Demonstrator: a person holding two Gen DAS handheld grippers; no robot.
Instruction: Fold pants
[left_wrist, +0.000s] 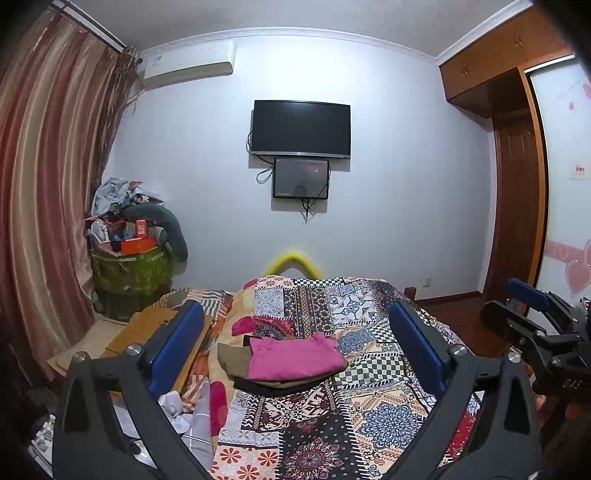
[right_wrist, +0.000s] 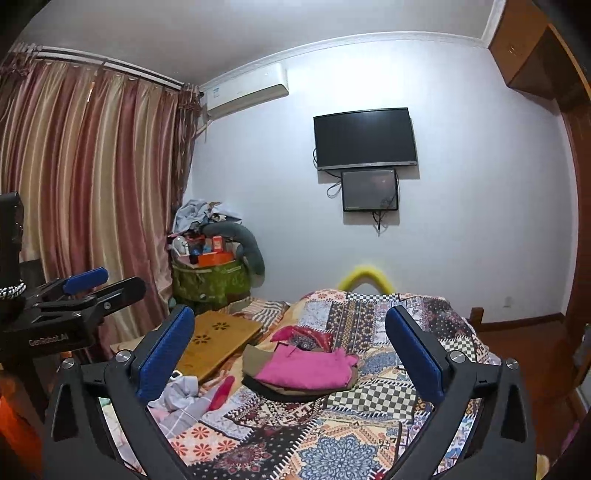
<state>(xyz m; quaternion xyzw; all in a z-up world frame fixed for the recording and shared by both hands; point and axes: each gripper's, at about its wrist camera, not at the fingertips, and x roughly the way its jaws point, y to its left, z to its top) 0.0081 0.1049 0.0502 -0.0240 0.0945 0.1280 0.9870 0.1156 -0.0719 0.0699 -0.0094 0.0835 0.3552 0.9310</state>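
Note:
Folded pink pants lie on top of a small stack of folded brown and dark garments on the patchwork quilt. The stack also shows in the right wrist view, pink pants on top. My left gripper is open and empty, held above the bed well short of the stack. My right gripper is open and empty, also held back from the stack. The right gripper shows at the right edge of the left wrist view; the left gripper shows at the left edge of the right wrist view.
A wooden lap tray lies left of the stack. Crumpled pale clothes sit at the bed's left. A green hamper full of clutter stands by the curtain. A TV hangs on the far wall; a wardrobe stands right.

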